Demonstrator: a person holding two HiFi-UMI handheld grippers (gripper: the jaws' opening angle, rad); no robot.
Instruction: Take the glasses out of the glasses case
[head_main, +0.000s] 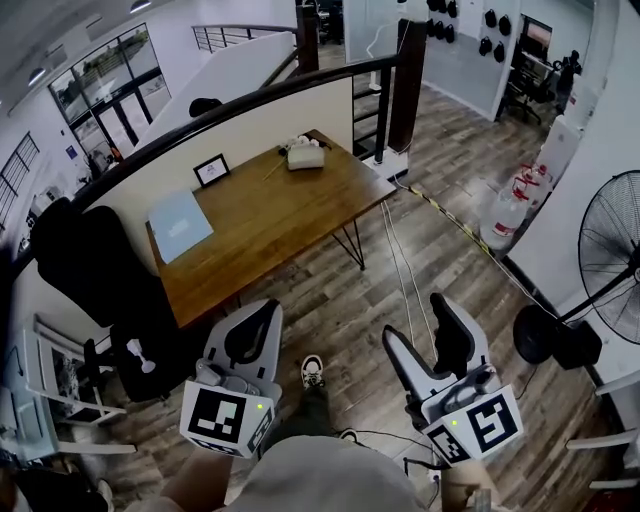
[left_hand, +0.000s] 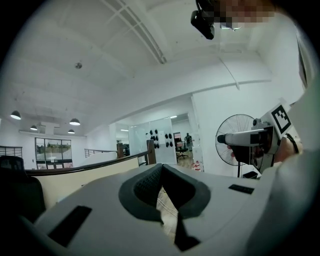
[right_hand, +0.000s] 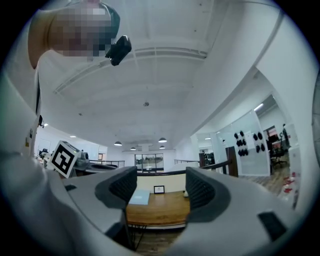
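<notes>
1. Head view: looks down on a wooden table (head_main: 270, 215) across plank flooring, with both tongs held low in front.
2. Left tongs (head_main: 250, 335): sit closed tip to tip, gripping nothing.
3. Right tongs (head_main: 415, 318): gape wide, gripping nothing; frame the table between the pads in the right gripper view.
4. Glasses case (head_main: 305, 155): seems to be the pale boxy shape at the table's far end, too small to confirm; lies well apart from both tongs.
5. Also on the table: a blue sheet (head_main: 180, 225) and a small framed picture (head_main: 211, 170), print too small to read.
6. Markings: black-and-white square markers on the left cube (head_main: 228, 418) and the right cube (head_main: 480, 425).
</notes>
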